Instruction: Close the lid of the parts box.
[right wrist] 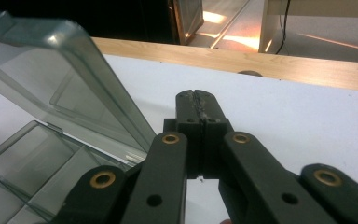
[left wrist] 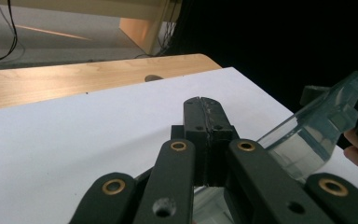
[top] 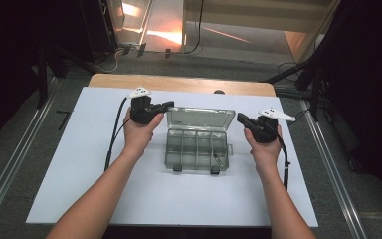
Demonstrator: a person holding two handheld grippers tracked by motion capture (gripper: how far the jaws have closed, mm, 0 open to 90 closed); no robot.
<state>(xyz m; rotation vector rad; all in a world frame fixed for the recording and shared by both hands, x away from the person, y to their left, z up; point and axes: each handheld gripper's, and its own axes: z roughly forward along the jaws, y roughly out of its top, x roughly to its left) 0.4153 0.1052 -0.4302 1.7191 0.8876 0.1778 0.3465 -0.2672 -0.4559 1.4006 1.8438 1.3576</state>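
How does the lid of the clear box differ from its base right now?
The lid stands raised at the back, while the base lies flat on the white table. The base is split into compartments by dividers; the lid is one undivided panel. Both are the same smoky clear plastic.

Looked like a lab recording rig: white board (top: pixel 79 164) laid on a wooden table (top: pixel 179 82), dark curtains (top: pixel 10 50) hung left and right, metal floor rails (top: pixel 10 164), cables (top: pixel 199 30) trailed far.
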